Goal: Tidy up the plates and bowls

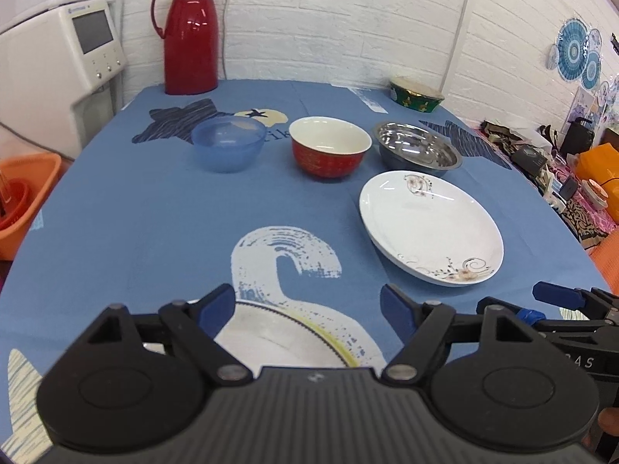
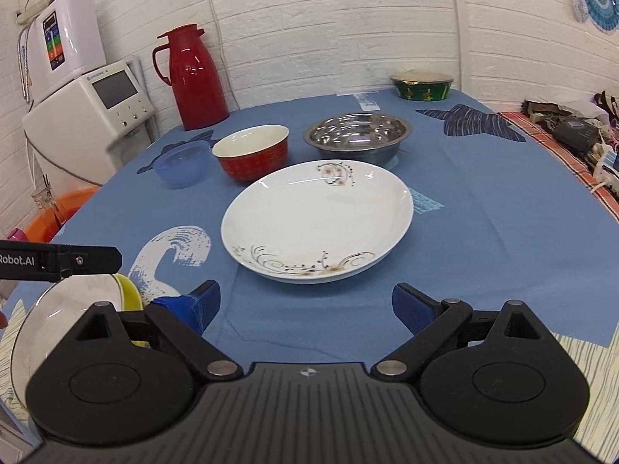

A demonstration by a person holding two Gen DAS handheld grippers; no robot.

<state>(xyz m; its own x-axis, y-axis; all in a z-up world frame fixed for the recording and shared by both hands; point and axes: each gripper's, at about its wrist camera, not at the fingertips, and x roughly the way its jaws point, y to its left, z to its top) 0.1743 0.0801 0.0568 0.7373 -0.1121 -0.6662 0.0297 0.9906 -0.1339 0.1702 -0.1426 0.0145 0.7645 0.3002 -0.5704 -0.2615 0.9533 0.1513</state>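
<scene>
My left gripper (image 1: 305, 307) is open, low over a white plate with a yellow rim (image 1: 282, 332), whose near part is hidden under the gripper body. My right gripper (image 2: 309, 303) is open and holds nothing, just short of a white floral plate (image 2: 317, 220) (image 1: 429, 224). Behind that plate stand a blue plastic bowl (image 1: 228, 143) (image 2: 180, 168), a red bowl with a white inside (image 1: 329, 150) (image 2: 251, 152) and a steel bowl (image 1: 418, 149) (image 2: 358, 131), side by side and apart. The right wrist view shows the yellow-rimmed plate (image 2: 77, 301) at lower left.
All of it rests on a table with a blue cloth (image 1: 135, 212). A red thermos jug (image 1: 189, 34) stands at the back left, a green bowl (image 1: 416, 94) at the back right. White appliances (image 1: 58, 62) and an orange basin (image 1: 27, 201) lie off the left edge, clutter (image 1: 561, 170) off the right.
</scene>
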